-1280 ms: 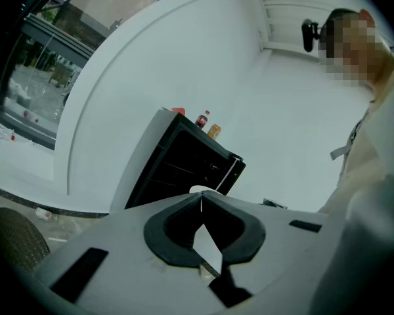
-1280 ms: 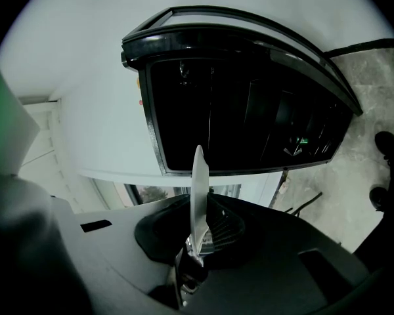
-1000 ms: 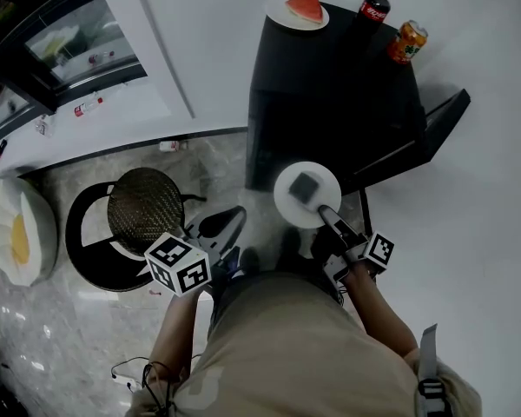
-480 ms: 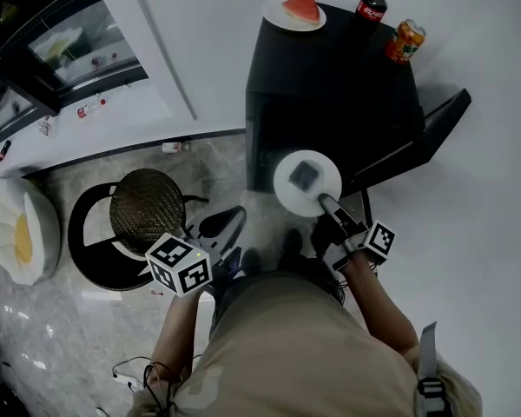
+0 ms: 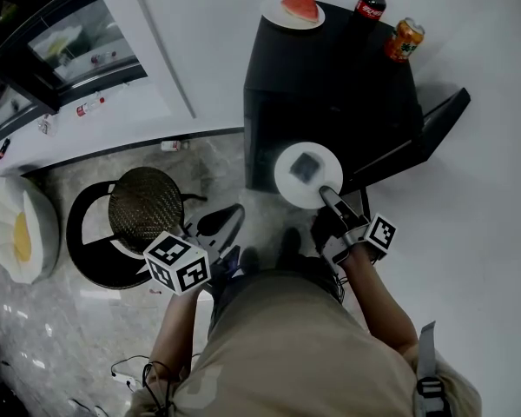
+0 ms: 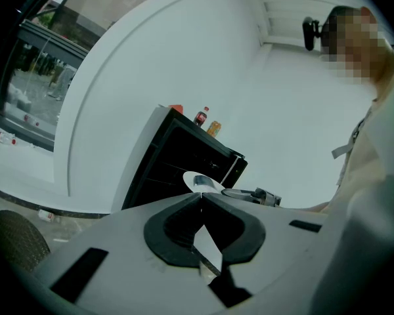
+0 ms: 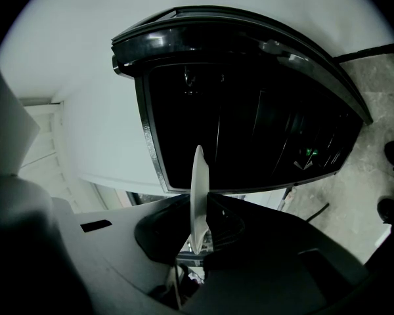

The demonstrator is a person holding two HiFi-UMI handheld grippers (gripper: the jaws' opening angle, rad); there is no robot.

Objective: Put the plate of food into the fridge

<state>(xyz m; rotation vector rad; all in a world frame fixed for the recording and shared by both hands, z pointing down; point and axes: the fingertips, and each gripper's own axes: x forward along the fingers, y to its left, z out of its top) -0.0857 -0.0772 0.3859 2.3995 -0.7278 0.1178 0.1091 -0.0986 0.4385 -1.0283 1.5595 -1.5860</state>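
A white plate (image 5: 306, 174) carrying a dark square piece of food hangs just in front of the black fridge (image 5: 330, 85). My right gripper (image 5: 327, 196) is shut on the plate's near rim. In the right gripper view the plate (image 7: 197, 189) stands edge-on between the jaws, facing the fridge's dark open inside (image 7: 249, 123). The fridge door (image 5: 434, 124) is swung open to the right. My left gripper (image 5: 219, 226) is held low at the left, shut and holding nothing; in its own view the jaw tips meet and the plate (image 6: 200, 182) shows beyond them.
On top of the fridge stand a plate of watermelon (image 5: 293, 10), a cola bottle (image 5: 370, 4) and an orange can (image 5: 405, 41). A round black stool with a woven seat (image 5: 144, 207) is on the floor at the left. White wall lies to the right.
My right gripper has carried the plate a little forward and up, closer to the fridge opening. The left gripper has hardly moved.
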